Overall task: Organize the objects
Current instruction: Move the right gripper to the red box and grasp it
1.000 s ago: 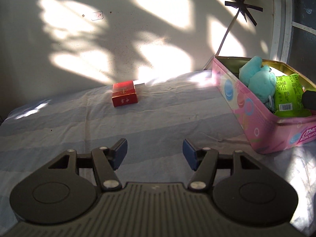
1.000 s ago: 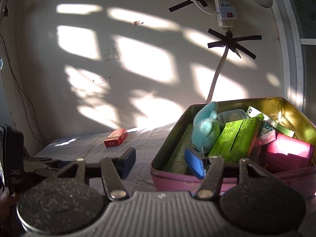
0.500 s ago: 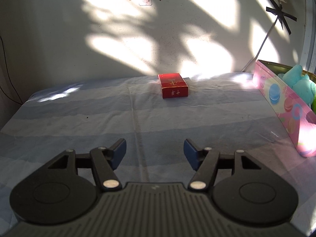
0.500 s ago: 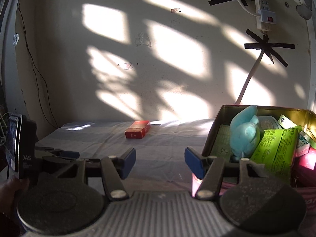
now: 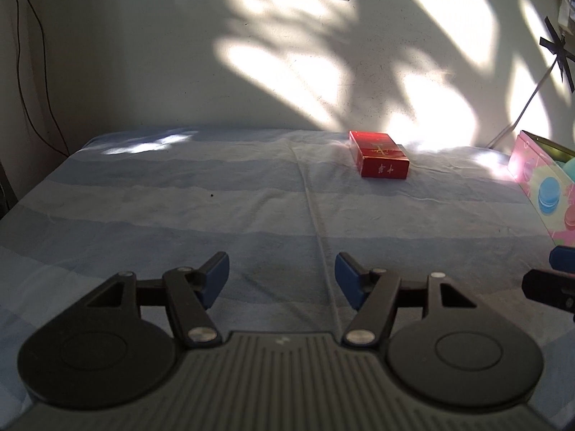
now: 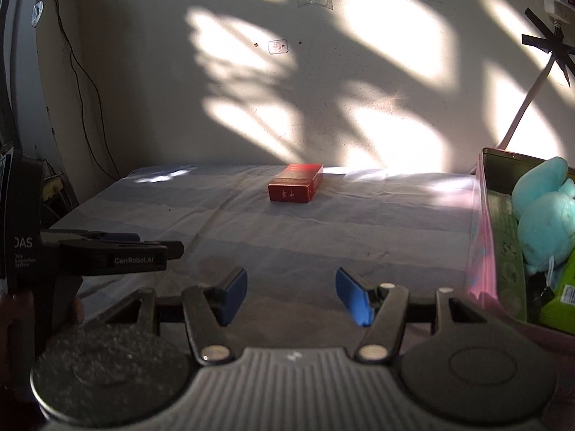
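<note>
A small red box (image 5: 381, 160) lies flat on the striped blue sheet near the wall, in the right wrist view (image 6: 295, 183) straight ahead. My left gripper (image 5: 281, 269) hovers open over the sheet, well short of the box, nothing between its blue pads. My right gripper (image 6: 291, 283) is open and empty too, level with the left gripper (image 6: 158, 248), which shows side-on at its left. A pink tin (image 6: 485, 233) at the right holds a teal plush toy (image 6: 546, 212) and green packets (image 6: 560, 298).
The sheet (image 5: 179, 215) covers the surface up to a sunlit wall. The pink tin's corner (image 5: 539, 194) cuts into the right edge of the left wrist view. Dark cables (image 6: 82, 72) hang down the wall at the left. A taped cord (image 6: 528, 100) runs down behind the tin.
Both views have swung left: the tin has slid to the right edge and the red box now lies ahead. Both grippers have moved forward over the sheet. The left jaws stand slightly wider.
</note>
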The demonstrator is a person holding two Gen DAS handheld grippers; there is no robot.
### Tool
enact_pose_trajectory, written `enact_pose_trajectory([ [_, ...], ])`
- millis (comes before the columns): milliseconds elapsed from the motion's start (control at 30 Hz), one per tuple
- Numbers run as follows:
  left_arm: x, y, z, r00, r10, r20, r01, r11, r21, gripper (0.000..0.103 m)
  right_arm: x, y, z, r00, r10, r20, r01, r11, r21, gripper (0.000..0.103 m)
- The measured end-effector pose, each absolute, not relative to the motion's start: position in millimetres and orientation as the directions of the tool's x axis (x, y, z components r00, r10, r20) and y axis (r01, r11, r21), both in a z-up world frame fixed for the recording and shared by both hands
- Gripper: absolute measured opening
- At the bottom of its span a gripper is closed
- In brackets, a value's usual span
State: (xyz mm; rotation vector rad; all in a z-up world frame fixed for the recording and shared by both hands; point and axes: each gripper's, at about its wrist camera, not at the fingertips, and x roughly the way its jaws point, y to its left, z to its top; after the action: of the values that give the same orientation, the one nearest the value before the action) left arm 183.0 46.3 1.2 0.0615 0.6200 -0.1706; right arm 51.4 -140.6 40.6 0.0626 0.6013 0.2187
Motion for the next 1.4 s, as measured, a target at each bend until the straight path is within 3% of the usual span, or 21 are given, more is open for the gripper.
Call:
enact_pose_trajectory([
  [267, 193, 64, 0, 0.798, -0.109, -0.592, 0.087, 0.994, -0.066, 0.068, 111, -119, 29, 0.816, 0.187, -0.547, -0.165, 0.982, 0.089, 0.059],
  [400, 199, 75, -3, 0.78, -0.114, -0.616, 0.041, 0.991, -0.131, 0.068, 158, -105, 26, 0.818, 0.18, -0.546, -0.149, 0.984, 0.102, 0.074],
  [600, 204, 73, -5, 0.777, -0.107, -0.62, 0.031, 0.991, -0.133, 0.068, 224, -84, 17, 0.801, 0.133, -0.584, -0.097, 0.991, 0.093, 0.075],
  [667, 205, 72, -5, 0.777, -0.11, -0.619, 0.039, 0.991, -0.128, 0.068, 243, -81, 13, 0.789, 0.096, -0.606, -0.067, 0.995, 0.071, 0.075],
  [700, 206, 71, -5, 0.777, -0.111, -0.619, 0.04, 0.991, -0.126, 0.068, 250, -82, 11, 0.777, 0.087, -0.623, -0.054, 0.996, 0.072, 0.072],
  [733, 207, 72, -5, 0.778, -0.112, -0.619, 0.041, 0.991, -0.128, 0.068, 256, -85, 9, 0.76, 0.092, -0.643, -0.044, 0.995, 0.09, 0.062],
  [800, 207, 74, -5, 0.777, -0.125, -0.617, 0.043, 0.988, -0.145, 0.068, 253, -88, 8, 0.756, 0.11, -0.645, -0.049, 0.993, 0.111, 0.06],
  [967, 207, 77, -4, 0.76, -0.246, -0.601, 0.118, 0.962, -0.245, 0.068, 199, -87, 9, 0.75, 0.179, -0.637, -0.164, 0.983, 0.083, 0.06],
  [1167, 198, 57, -8, 0.616, -0.542, -0.571, 0.368, 0.839, -0.4, 0.068, 89, -90, 11, 0.748, 0.225, -0.625, -0.283, 0.959, 0.008, 0.06],
  [1300, 182, 37, -14, 0.436, -0.722, -0.538, 0.508, 0.691, -0.515, 0.068, 32, -109, 12, 0.745, 0.24, -0.623, -0.281, 0.959, 0.034, 0.06],
  [1400, 167, 16, -14, 0.388, -0.741, -0.549, 0.541, 0.665, -0.515, 0.068, 6, -131, 10, 0.747, 0.27, -0.607, -0.264, 0.959, 0.102, 0.06],
])
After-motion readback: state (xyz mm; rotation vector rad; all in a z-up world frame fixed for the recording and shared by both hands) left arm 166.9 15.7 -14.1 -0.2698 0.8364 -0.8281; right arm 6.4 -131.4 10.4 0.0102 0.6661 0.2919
